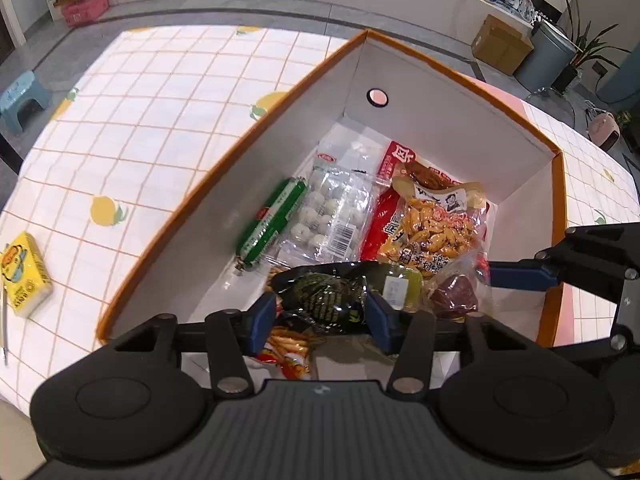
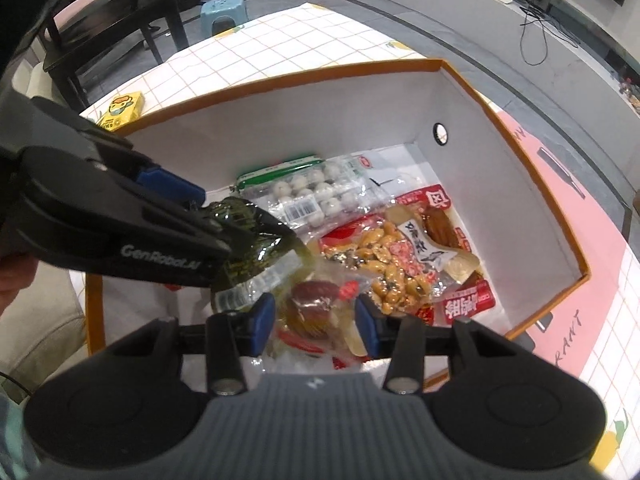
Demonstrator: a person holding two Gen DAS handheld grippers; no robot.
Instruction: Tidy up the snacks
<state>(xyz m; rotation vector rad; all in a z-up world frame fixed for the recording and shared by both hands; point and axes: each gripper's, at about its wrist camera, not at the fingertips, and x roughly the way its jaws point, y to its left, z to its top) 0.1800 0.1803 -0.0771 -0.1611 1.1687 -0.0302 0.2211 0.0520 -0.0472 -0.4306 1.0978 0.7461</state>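
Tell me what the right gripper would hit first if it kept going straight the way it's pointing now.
Most likely the clear packet with a dark red snack, which lies between the right gripper fingers inside the orange-rimmed box. Depth is unclear, so the pads may already be near it; the box floor lies beneath.

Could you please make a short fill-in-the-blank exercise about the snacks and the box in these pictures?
1. The snacks lie inside a white box with an ______ rim.
2. The sausage beside the tray of white balls has a ______ wrapper.
3. The yellow packet lies ______ the box, on the tablecloth.
4. The far wall of the box has a round ______.

Missing words: orange; green; outside; hole
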